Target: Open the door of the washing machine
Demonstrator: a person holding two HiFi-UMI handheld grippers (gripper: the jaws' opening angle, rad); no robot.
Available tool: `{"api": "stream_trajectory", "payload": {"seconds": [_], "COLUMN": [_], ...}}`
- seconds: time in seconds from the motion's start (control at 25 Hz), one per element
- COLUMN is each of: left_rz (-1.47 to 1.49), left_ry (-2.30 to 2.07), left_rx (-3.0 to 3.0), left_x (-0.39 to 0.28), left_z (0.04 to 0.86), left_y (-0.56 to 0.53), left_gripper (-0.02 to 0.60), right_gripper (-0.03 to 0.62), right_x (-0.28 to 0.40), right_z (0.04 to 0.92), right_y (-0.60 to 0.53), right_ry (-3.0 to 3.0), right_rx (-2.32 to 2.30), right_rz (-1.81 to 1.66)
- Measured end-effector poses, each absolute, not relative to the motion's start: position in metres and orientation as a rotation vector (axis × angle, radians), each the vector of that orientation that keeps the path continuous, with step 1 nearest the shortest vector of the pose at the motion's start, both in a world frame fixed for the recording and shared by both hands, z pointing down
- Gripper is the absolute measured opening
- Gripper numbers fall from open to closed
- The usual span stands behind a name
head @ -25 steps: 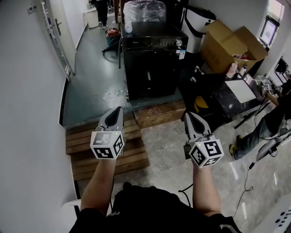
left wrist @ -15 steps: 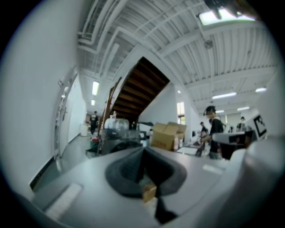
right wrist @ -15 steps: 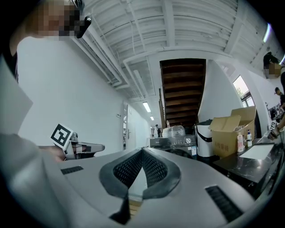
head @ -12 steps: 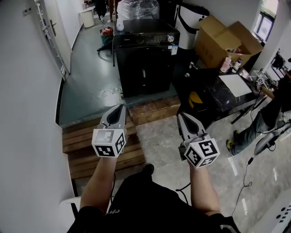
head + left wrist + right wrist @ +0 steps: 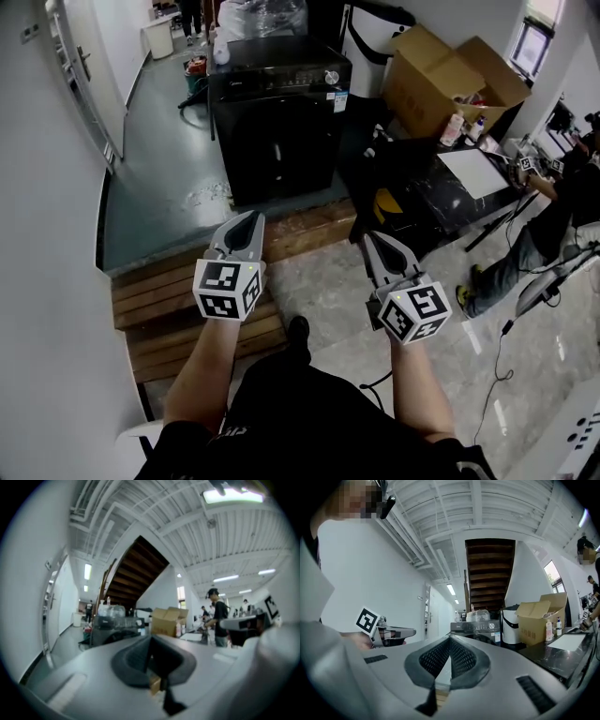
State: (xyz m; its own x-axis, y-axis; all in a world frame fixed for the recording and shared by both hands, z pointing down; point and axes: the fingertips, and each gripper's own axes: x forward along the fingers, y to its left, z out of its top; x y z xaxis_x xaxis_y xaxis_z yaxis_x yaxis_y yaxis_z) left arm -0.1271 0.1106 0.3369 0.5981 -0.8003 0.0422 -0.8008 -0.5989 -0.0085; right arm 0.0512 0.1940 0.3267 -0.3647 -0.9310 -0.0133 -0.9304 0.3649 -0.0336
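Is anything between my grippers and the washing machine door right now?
No object blocks the left gripper or right gripper from the washing machine door; only low wooden steps and green floor lie between.

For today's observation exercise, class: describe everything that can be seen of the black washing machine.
The washing machine is a black, glossy, boxy unit standing upright on the grey-green floor. A control strip runs along its top front, with a silver knob and a pale sticker at the right. Its front looks shut. A clear plastic bundle sits on top.
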Motion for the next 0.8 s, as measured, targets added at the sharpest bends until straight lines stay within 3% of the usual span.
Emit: {"api": "stream_trajectory", "payload": {"seconds": [0.8], "left_rz": [0.109], "left_ry": [-1.29], "left_rx": [2.782], "left_x": [-0.071], "left_z": [0.354], "left_y": [-0.117], "left_gripper": [0.015], "right_gripper": [-0.005], "right_x": [0.092], "right_z": [0.347], "right_y": [-0.048], "right_ry": [2.615], "right_rx": [-1.724], "right_rz": [-0.164]}}
